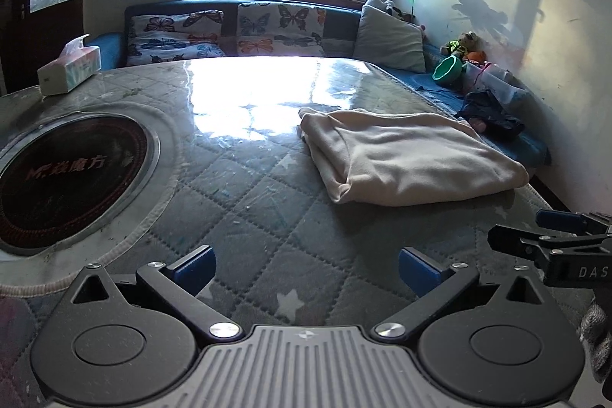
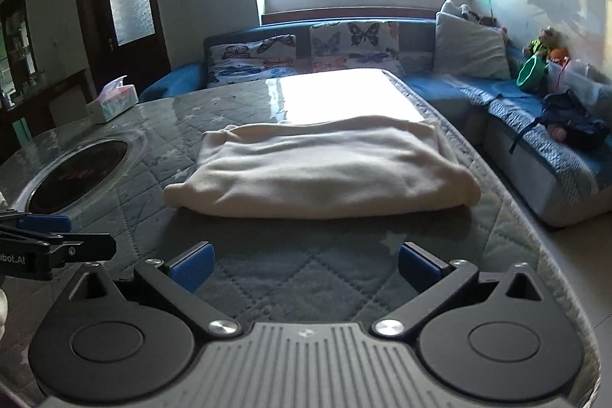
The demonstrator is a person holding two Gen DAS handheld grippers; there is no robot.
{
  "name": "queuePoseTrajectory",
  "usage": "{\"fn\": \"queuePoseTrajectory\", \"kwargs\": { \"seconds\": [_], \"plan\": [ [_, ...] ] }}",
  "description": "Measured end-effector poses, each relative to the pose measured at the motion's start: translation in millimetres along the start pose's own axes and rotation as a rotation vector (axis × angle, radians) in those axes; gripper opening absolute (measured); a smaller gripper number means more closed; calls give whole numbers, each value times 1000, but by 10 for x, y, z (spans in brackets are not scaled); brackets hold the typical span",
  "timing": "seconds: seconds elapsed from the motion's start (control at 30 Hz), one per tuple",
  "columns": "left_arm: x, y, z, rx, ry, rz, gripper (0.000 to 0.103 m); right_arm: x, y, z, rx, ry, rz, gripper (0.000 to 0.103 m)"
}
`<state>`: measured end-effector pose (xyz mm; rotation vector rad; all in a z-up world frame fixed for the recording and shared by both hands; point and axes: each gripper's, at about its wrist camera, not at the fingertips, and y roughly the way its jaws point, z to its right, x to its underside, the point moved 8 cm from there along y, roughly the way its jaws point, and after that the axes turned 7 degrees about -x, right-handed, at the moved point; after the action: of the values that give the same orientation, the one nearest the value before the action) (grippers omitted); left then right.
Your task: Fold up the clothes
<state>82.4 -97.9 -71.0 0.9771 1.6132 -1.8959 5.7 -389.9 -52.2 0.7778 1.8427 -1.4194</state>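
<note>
A cream garment (image 1: 405, 155) lies folded into a thick rectangle on the quilted grey table cover (image 1: 244, 209). In the right wrist view the same garment (image 2: 321, 171) sits straight ahead, a short way beyond the fingers. My left gripper (image 1: 306, 272) is open over bare cover, near and left of the garment, with nothing between its blue pads (image 1: 195, 268). My right gripper (image 2: 304, 266) is open wide, also with nothing in it, just short of the garment's near edge. Each gripper shows at the edge of the other's view.
A round dark hotplate (image 1: 72, 174) is set into the table at the left. A tissue box (image 1: 70, 65) stands at the far left corner. A blue sofa (image 2: 535, 125) with butterfly cushions, toys and a dark bag runs behind and to the right of the table.
</note>
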Motion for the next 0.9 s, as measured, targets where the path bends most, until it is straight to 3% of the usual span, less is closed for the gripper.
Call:
{"fn": "queuePoseTrajectory", "kwargs": {
  "seconds": [0.43,0.9],
  "plan": [
    [147,-155,88,-9,6,12,103,131,-111,-28,46,-5,16,103],
    [202,-251,253,19,20,19,103,199,-263,-89,37,-17,50,103]
  ]
}}
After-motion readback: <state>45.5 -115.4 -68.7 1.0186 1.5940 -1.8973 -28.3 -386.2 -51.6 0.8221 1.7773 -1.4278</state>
